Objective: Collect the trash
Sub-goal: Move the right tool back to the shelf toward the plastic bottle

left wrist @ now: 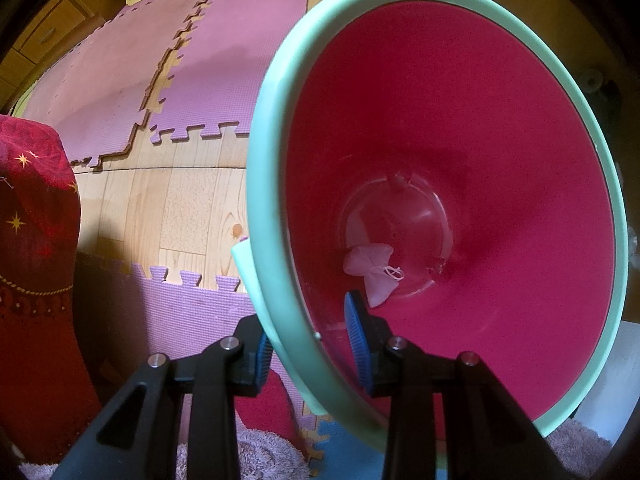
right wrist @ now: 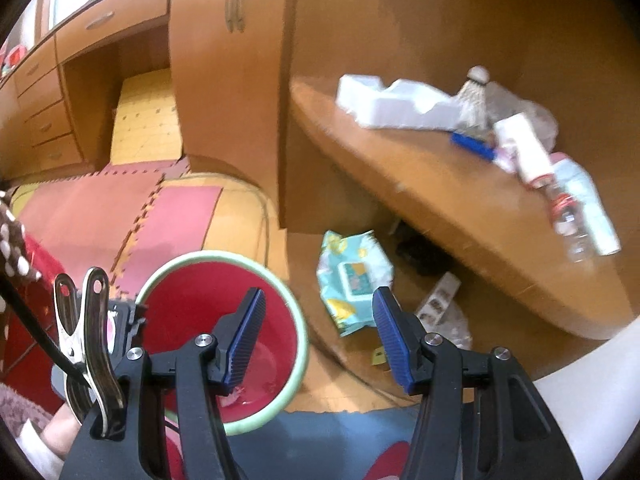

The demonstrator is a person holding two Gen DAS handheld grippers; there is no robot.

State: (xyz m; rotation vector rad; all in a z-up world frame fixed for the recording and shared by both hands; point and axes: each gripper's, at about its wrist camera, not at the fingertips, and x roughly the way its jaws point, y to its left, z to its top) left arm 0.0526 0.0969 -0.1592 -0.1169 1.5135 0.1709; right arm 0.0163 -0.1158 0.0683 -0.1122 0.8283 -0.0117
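A trash bin [left wrist: 460,112] with a mint-green rim and a red inside fills the left wrist view. My left gripper [left wrist: 310,348] is shut on its near rim, one blue pad outside and one inside. A pale crumpled mask with ear loops [left wrist: 372,276] lies at the bin's bottom. In the right wrist view my right gripper [right wrist: 318,302] hangs open and holds nothing, above the bin [right wrist: 188,300] and a teal wet-wipe packet [right wrist: 352,280] on the floor. On the wooden table [right wrist: 440,200] lie white packaging [right wrist: 396,106], a shuttlecock [right wrist: 476,96], a white tube [right wrist: 524,152] and a plastic bottle [right wrist: 568,220].
Pink and purple foam mats [left wrist: 120,108] cover part of the wood floor. A red patterned cloth [left wrist: 36,240] stands at the left. Wooden cabinets and drawers [right wrist: 224,80] line the back. A power strip [right wrist: 436,300] lies under the table. A metal clip [right wrist: 84,320] sits left of my right gripper.
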